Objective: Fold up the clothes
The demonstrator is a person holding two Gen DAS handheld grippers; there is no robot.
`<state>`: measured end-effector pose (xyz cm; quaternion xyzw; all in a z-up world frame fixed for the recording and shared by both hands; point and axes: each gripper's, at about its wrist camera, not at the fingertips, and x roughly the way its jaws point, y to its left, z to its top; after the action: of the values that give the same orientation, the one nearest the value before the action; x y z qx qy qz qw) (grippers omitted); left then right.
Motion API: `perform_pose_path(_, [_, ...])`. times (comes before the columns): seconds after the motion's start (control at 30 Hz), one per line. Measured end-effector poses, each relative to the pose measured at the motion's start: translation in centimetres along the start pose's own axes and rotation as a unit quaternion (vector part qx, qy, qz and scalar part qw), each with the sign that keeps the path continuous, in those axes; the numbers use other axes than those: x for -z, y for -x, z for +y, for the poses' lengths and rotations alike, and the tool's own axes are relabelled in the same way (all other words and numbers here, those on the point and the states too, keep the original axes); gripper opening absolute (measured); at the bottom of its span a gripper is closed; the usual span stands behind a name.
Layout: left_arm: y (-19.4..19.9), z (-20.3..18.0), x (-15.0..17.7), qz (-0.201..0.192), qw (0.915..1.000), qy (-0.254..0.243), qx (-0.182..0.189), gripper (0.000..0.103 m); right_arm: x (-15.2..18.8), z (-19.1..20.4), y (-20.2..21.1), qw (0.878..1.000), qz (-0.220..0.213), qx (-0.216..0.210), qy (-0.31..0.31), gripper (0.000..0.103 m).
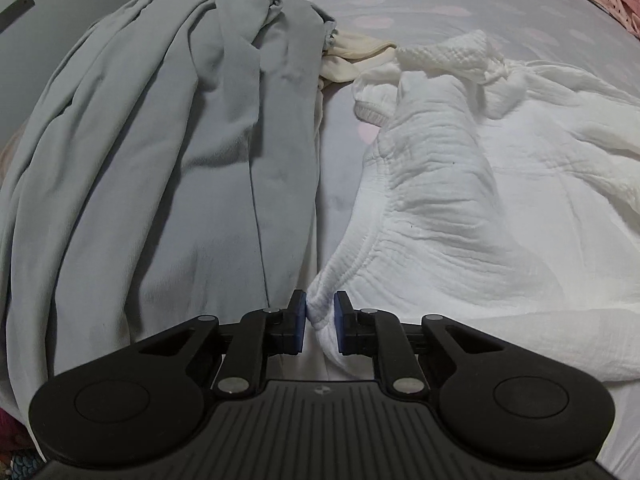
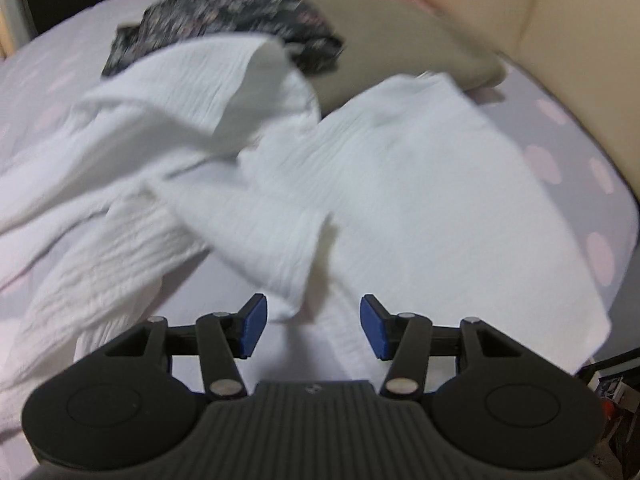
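A white crinkled garment [image 1: 460,200] lies spread on the bed, its gathered elastic edge curving toward the camera. My left gripper [image 1: 320,320] is shut on a bunched corner of that edge, with the blue pads pressing the fabric from both sides. In the right wrist view the same white garment [image 2: 400,180] lies rumpled, with a folded flap hanging down toward the jaws. My right gripper [image 2: 313,328] is open just above it. The flap's tip sits between the blue pads, and neither pad touches it. This view is blurred.
A grey garment [image 1: 180,160] lies left of the white one, with a cream cloth [image 1: 352,56] beyond it. The lilac sheet [image 1: 340,140] has pale pink spots. A dark floral garment [image 2: 240,8], an olive pillow [image 2: 400,40] and a cream headboard [image 2: 580,60] lie at the far side.
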<state>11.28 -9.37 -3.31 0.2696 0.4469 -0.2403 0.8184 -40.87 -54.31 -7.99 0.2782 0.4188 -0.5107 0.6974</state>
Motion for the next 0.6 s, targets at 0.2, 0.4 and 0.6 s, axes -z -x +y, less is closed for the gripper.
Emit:
perform_pose_path(0.2, [0.0, -0.1, 0.4, -0.003, 1.0000, 0.001, -0.003, 0.013, -0.3, 1.6, -1.9, 1.000, 0.008, -0.005, -0.002, 0.038])
perform_pose_path(0.4, [1.2, 1.1, -0.1, -0.024, 0.9990, 0.034, 0.017, 0.012, -1.2, 1.8, -1.7, 0.999, 0.011, -0.029, -0.036, 0.005])
perform_pose_path(0.6, [1.6, 2.3, -0.5, -0.032, 0.9977, 0.056, 0.020, 0.012, -3.1, -1.4, 3.1, 0.982, -0.086, -0.082, -0.147, 0.004])
